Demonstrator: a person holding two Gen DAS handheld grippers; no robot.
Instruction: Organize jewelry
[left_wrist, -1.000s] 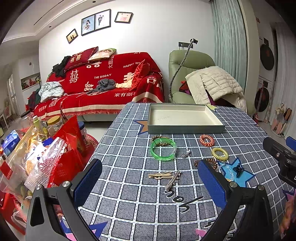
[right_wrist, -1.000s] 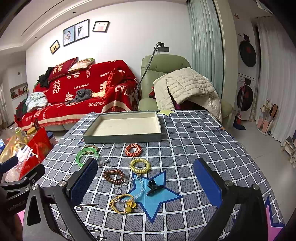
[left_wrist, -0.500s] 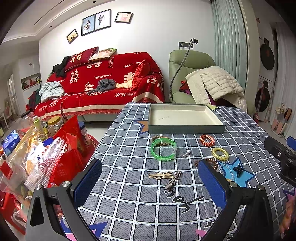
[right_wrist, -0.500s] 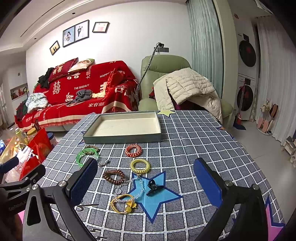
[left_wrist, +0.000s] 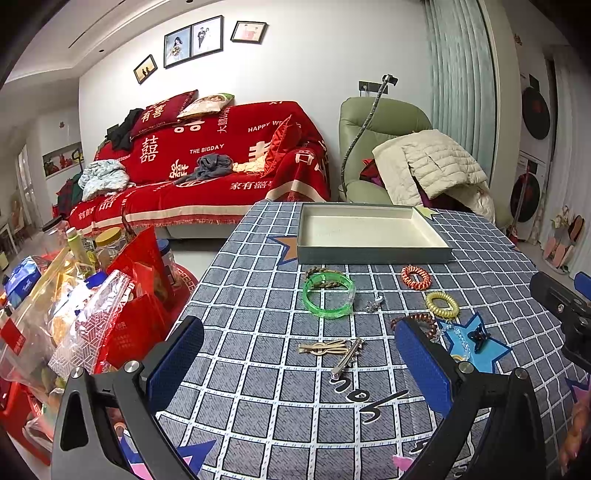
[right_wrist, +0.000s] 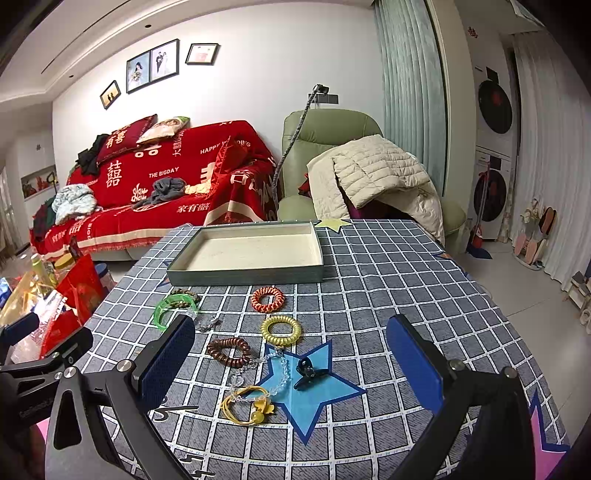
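Both claws spread wide, nothing between the blue pads. Left claw (left_wrist: 299, 363) hovering low over the checked tabletop (left_wrist: 258, 314), right claw (right_wrist: 291, 356) doing the same over its own stretch of cloth.

Straight ahead of the left claw, just past its fingers: two gold hair clips (left_wrist: 323, 348) lying flat, a silver rhinestone clip (left_wrist: 347, 357) angled against them. Further out, a green bangle (left_wrist: 328, 295) with a braided bracelet (left_wrist: 322, 271) resting at its far rim. Small silver piece (left_wrist: 373, 304) just right of the bangle. Beyond all that, at the far edge, the shallow grey tray (left_wrist: 373, 254), cream inside, nothing in it.

Off toward the left claw's right finger: orange coil hair tie (left_wrist: 415, 277), yellow coil hair tie (left_wrist: 441, 304), brown coil hair tie (left_wrist: 419, 320) half hidden behind the pad.

From the right claw, the cluster sits between the fingers, nearer the left one. Closest in: yellow elastic with charm (right_wrist: 247, 404), tangled with a clear bead bracelet (right_wrist: 275, 369). Black claw clip (right_wrist: 306, 373) on a blue star printed in the cloth. Brown coil just ahead of the left pad, yellow coil beyond it, orange coil further still, tray behind. Green bangle partly hidden by the left pad.

Everything loose on the cloth, nothing in the tray.
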